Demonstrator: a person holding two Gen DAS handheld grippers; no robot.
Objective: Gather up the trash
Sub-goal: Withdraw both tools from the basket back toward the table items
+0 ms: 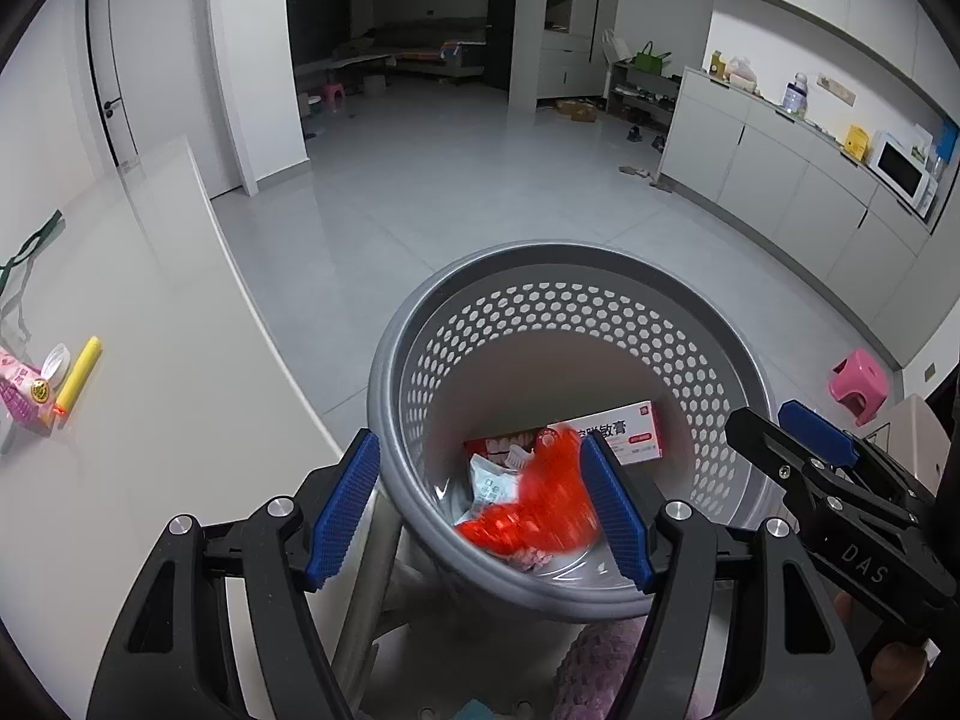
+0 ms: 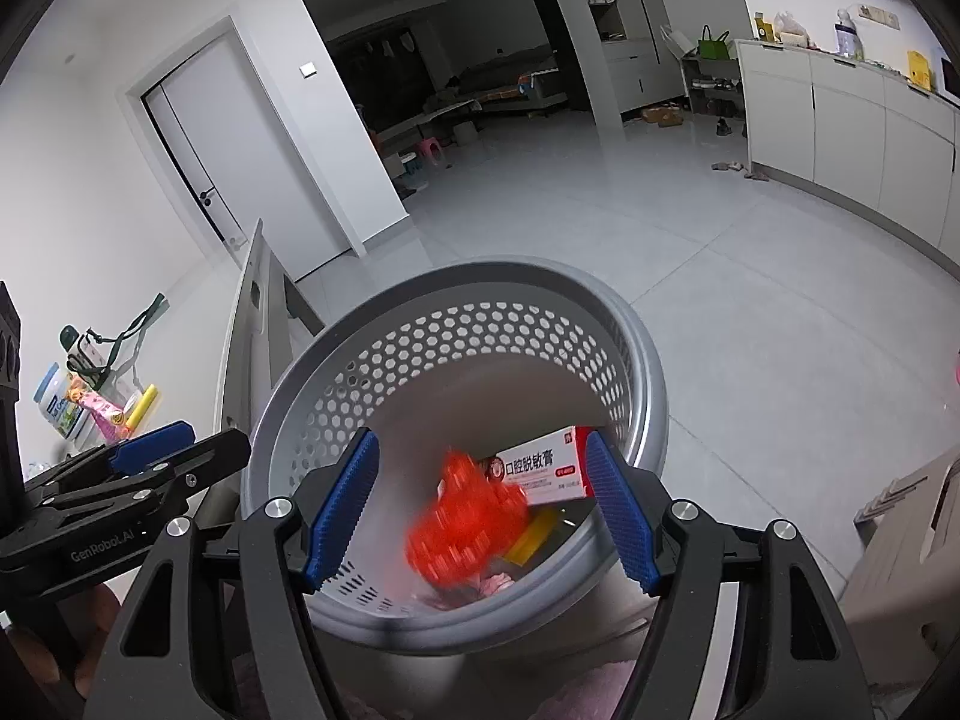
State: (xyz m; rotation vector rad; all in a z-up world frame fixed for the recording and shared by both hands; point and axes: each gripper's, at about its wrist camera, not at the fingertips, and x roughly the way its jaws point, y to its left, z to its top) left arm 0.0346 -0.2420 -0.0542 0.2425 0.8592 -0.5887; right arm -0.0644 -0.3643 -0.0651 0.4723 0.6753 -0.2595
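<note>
Dropping a red wrapper into the gray basket, both sets of jaws apart and holding nothing.

Wrapper's blurred, looks like it's falling onto the toothpaste box already in there. My left gripper and right gripper hang over the near rim. Next I'd swing left to the table for the yellow tube and pink packet, which means lining up a low pinch.
</note>
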